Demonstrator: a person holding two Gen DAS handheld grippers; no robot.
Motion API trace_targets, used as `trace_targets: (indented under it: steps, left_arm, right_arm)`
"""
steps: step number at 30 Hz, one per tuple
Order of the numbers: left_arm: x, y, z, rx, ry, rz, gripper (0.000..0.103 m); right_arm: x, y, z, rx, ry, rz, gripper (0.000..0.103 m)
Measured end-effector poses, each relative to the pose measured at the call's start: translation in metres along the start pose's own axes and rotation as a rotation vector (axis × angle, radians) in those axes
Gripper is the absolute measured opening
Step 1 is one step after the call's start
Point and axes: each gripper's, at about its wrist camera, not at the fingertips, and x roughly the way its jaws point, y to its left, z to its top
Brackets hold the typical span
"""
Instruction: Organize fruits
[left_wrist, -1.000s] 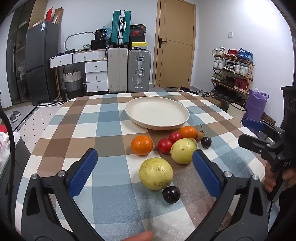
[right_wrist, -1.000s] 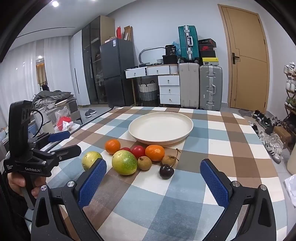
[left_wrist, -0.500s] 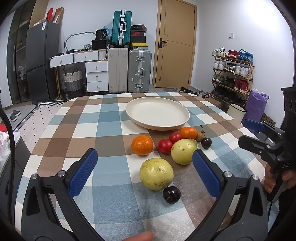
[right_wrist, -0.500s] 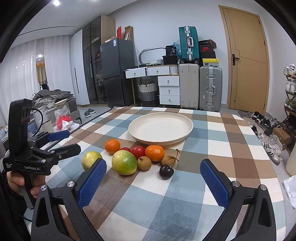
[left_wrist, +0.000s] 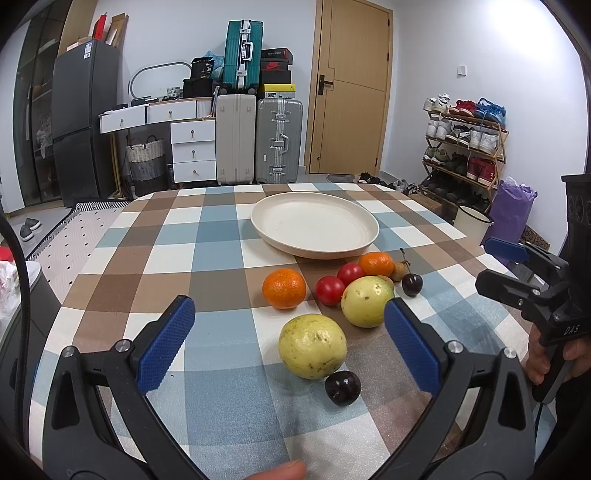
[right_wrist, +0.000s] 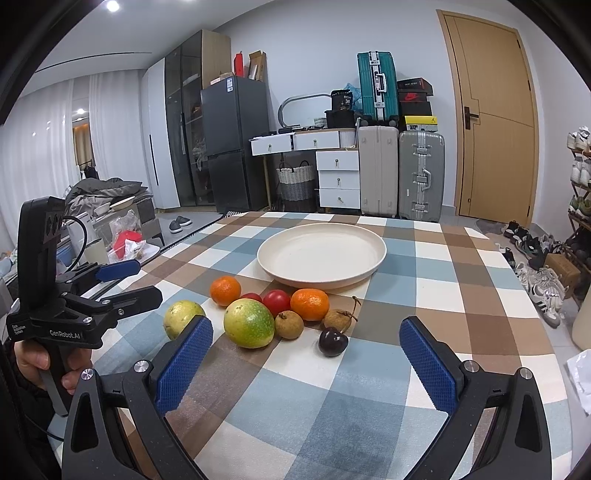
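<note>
The fruits lie clustered on the checked table (left_wrist: 207, 236) just in front of the cream plate (left_wrist: 314, 225): two guavas (left_wrist: 312, 346), oranges (left_wrist: 283, 288), tomatoes (left_wrist: 329, 290), dark cherries (left_wrist: 342, 382); the left claw (left_wrist: 288, 343) gapes wide, empty, around the nearest guava; the right claw (right_wrist: 306, 362) hovers spread and empty.
</note>
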Motion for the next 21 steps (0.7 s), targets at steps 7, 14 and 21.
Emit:
trace_targets:
  steps: [7, 14, 21]
  left_arm:
    - [0.0000, 0.0001, 0.0000, 0.000, 0.000, -0.001, 0.102]
    - [-0.0001, 0.0004, 0.0001, -0.001, 0.002, -0.001, 0.102]
    - [-0.0001, 0.0006, 0.0001, -0.002, 0.002, -0.001, 0.102]
  right_arm:
    - [0.0001, 0.0001, 0.0002, -0.001, -0.001, 0.001, 0.103]
    - [0.0010, -0.0003, -0.0001, 0.001, 0.003, 0.001, 0.103]
    - [0.0013, -0.0002, -0.0007, 0.001, 0.005, 0.001, 0.103]
